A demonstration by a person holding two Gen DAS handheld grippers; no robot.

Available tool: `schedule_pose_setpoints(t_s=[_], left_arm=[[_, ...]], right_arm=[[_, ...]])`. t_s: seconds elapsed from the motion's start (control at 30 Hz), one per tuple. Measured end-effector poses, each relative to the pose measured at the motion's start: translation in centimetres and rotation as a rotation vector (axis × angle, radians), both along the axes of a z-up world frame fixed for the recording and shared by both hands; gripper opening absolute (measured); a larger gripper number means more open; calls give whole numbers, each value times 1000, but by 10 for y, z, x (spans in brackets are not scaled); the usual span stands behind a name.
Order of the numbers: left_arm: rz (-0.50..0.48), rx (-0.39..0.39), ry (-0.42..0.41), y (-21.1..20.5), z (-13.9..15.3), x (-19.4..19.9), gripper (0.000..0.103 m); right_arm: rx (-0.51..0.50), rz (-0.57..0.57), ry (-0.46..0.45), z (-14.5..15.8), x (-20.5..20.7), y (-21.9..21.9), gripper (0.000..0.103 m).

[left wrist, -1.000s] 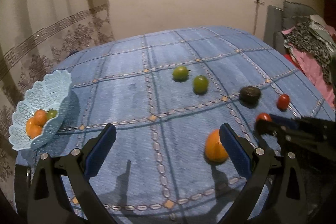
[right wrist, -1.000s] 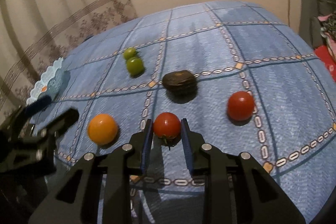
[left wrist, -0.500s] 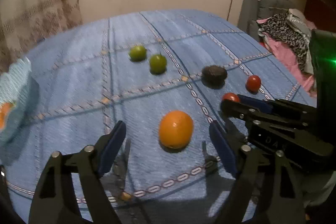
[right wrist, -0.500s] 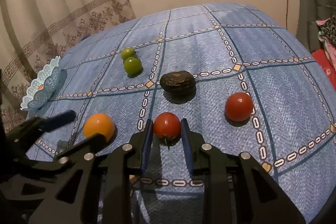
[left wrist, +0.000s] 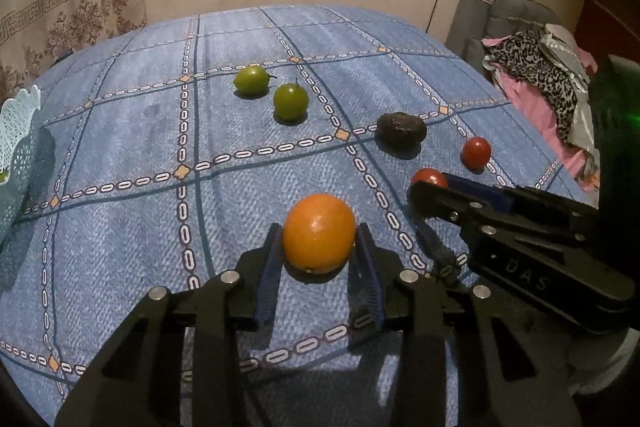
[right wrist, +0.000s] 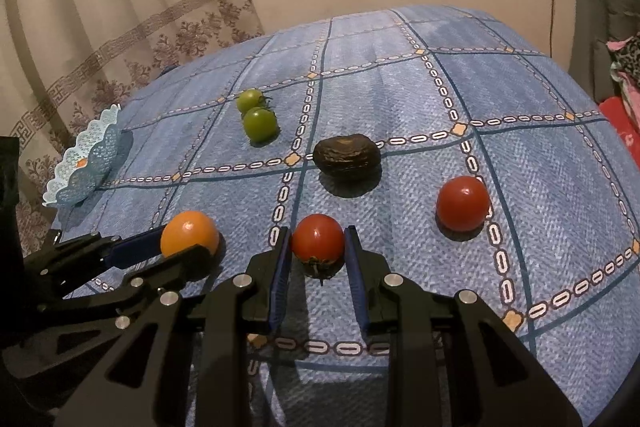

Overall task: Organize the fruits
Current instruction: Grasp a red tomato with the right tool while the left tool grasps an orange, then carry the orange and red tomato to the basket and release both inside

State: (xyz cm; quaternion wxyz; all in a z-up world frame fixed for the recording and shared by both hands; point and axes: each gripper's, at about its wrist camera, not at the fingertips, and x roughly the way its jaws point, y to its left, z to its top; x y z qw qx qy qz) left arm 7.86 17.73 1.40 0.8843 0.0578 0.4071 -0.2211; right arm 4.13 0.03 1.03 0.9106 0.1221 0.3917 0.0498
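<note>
On the blue checked bench in the left wrist view, the left tool [left wrist: 318, 243] pinches an orange [left wrist: 319, 232]; two green tomatoes [left wrist: 291, 101], a dark avocado [left wrist: 401, 129] and a lace basket [left wrist: 16, 155] lie beyond. In the right wrist view, the right tool [right wrist: 316, 247] grips a red tomato [right wrist: 317, 240], another red tomato [right wrist: 463, 203] nearby.

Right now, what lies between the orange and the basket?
Only bare blue tablecloth between the orange and the basket, shown in the right wrist view.
</note>
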Motion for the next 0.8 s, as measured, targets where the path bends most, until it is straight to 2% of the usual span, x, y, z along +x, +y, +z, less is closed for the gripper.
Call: schedule_pose_setpoints(t_s=[0.17, 0.6, 0.8], left_arm=[[27, 3, -44, 7, 10, -6, 38], [95, -4, -80, 31, 22, -5, 38], [166, -4, -127, 55, 32, -7, 38]], right_arm=[[25, 18, -15, 2, -2, 1, 27], [45, 34, -34, 8, -6, 5, 27], [52, 28, -40, 15, -8, 4, 27]])
